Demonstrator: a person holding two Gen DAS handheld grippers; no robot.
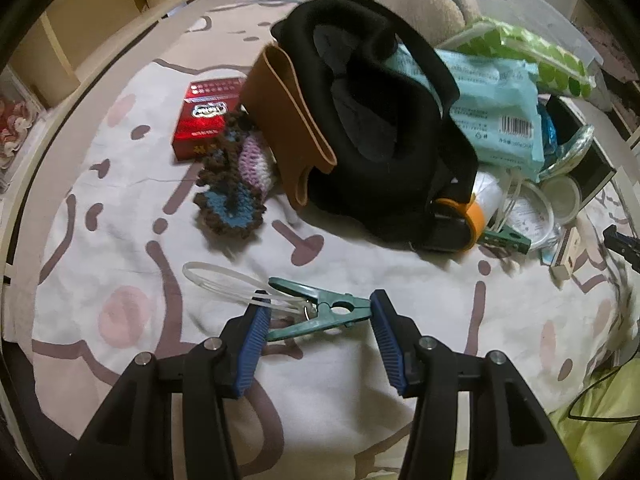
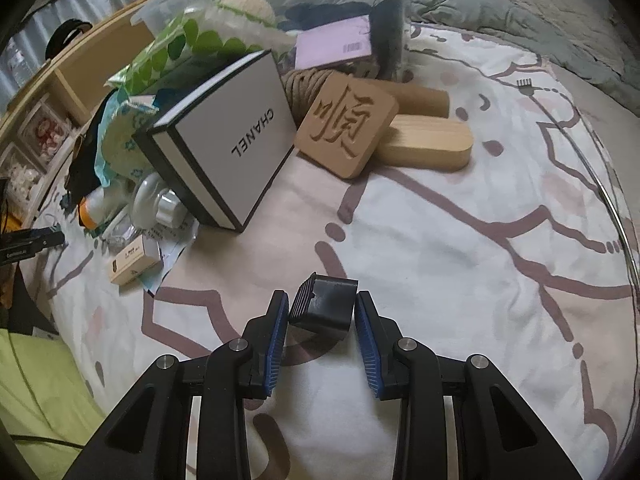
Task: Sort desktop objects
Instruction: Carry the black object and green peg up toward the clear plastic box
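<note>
I am gripping a green clothes peg (image 1: 320, 312) crosswise between the blue pads of my left gripper (image 1: 318, 314); one pad is pressing its nose, the other its handles, where a clear plastic loop (image 1: 224, 282) is trailing off to the left. Beyond the fingertips a crocheted piece (image 1: 232, 196), a red box (image 1: 206, 120), a brown leather sleeve (image 1: 288, 128) and a black padded strap (image 1: 372, 120) are lying on the patterned bedcover (image 1: 120, 200). My right gripper (image 2: 322, 310) is clamping a small black plastic block (image 2: 324, 306) at its narrowest. Ahead and to the left a white box (image 2: 228, 140) is leaning; straight ahead sit a carved wooden tile (image 2: 346, 124) and a pale wooden block (image 2: 426, 146).
</note>
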